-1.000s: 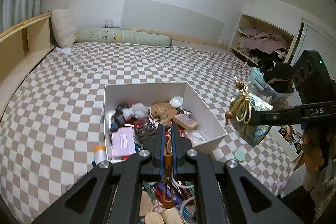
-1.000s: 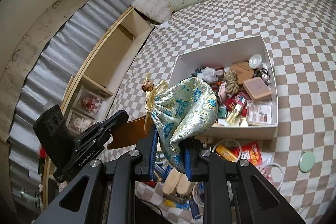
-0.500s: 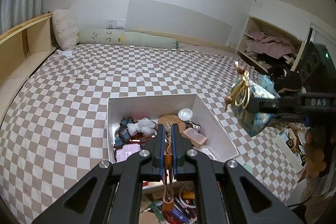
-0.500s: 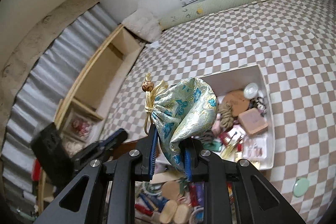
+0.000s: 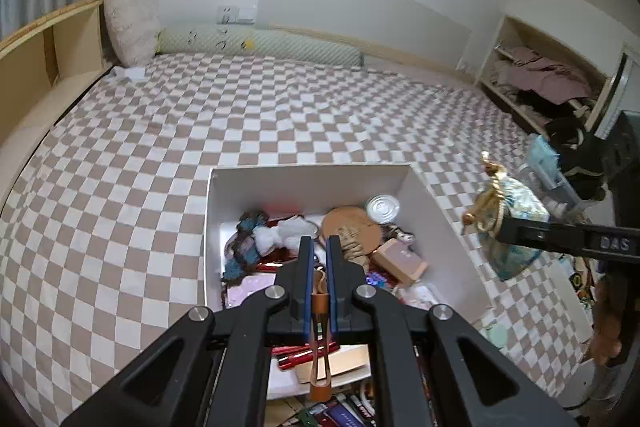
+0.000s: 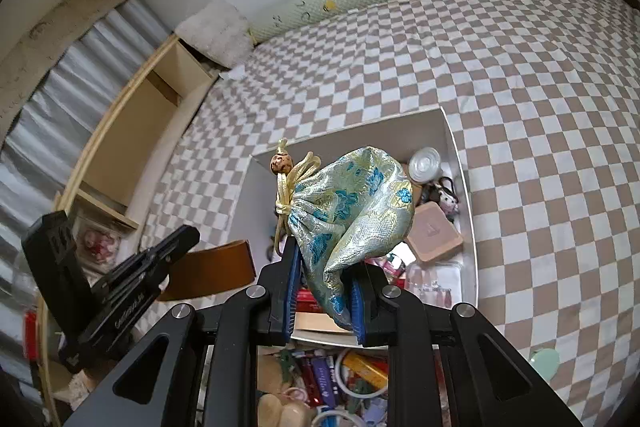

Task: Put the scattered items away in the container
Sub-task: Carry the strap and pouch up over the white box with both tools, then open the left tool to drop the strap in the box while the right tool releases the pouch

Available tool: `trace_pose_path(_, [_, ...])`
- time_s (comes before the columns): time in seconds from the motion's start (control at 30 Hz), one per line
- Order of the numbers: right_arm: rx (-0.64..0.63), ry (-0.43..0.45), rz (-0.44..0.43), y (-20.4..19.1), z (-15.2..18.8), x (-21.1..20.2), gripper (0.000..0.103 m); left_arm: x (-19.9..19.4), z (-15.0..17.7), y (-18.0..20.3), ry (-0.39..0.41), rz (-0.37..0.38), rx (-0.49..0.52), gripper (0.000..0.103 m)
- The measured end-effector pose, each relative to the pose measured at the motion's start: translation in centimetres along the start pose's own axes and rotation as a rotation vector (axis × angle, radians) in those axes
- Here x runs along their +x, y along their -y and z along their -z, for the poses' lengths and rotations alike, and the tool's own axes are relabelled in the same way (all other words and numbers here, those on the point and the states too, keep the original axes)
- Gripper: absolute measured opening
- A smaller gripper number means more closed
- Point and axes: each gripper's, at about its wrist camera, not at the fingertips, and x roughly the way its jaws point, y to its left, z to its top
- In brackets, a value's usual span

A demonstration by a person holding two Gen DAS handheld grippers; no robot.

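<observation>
My left gripper [image 5: 317, 245] is shut on a brown leather strap [image 5: 320, 347], whose loop hangs below the fingers. It hovers over the near part of the open white box [image 5: 308, 179], which holds several small items. My right gripper [image 6: 326, 267] is shut on a pale blue and gold brocade pouch [image 6: 352, 215] with a gold cord and a bead. It holds the pouch above the white box [image 6: 468, 227]. The left wrist view shows the pouch [image 5: 512, 227] to the right of the box. The right wrist view shows the left gripper [image 6: 188, 235] with the strap [image 6: 216, 267] at the left.
The box rests on a bed with a brown and white checked cover [image 5: 160, 167]. A heap of small loose items [image 6: 340, 387] lies just in front of it, and a mint green disc [image 6: 544, 363] to its right. Wooden shelves [image 6: 132, 131] line the left side.
Both grippers have moved forward and slightly down, from above the loose heap to over the box. Each keeps its hold, the left on the strap and the right on the pouch.
</observation>
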Motion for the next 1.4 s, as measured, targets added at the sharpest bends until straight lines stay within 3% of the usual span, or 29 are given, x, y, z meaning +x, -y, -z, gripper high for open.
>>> trace_pose_path(0.77, [-0.05,-0.123,0.032,-1.4,1.2,4.9,0.023,8.5,2.4,-2.2,-0.142,-0.158,-0.018,0.007])
trace_pose_path(0.8, [-0.051,-0.128,0.036,-1.4,1.2,5.2,0.023,8.7,2.6,-2.2,-0.147,-0.175,-0.017,0.008])
trace_pose_path(0.83, [-0.053,-0.133,0.04,-1.5,1.2,5.4,0.023,8.9,2.7,-2.2,-0.15,-0.189,-0.01,0.018])
trace_pose_path(0.87, [-0.054,-0.136,0.043,-1.6,1.2,5.7,0.023,9.0,2.8,-2.2,-0.15,-0.2,-0.004,0.034])
trace_pose_path(0.93, [-0.052,-0.144,0.045,-1.6,1.2,6.1,0.023,8.8,3.2,-2.1,-0.142,-0.196,-0.001,0.05])
trace_pose_path(1.4, [-0.048,-0.206,0.041,-2.0,1.4,8.8,0.023,7.4,4.8,-1.6,-0.12,-0.159,0.039,0.052])
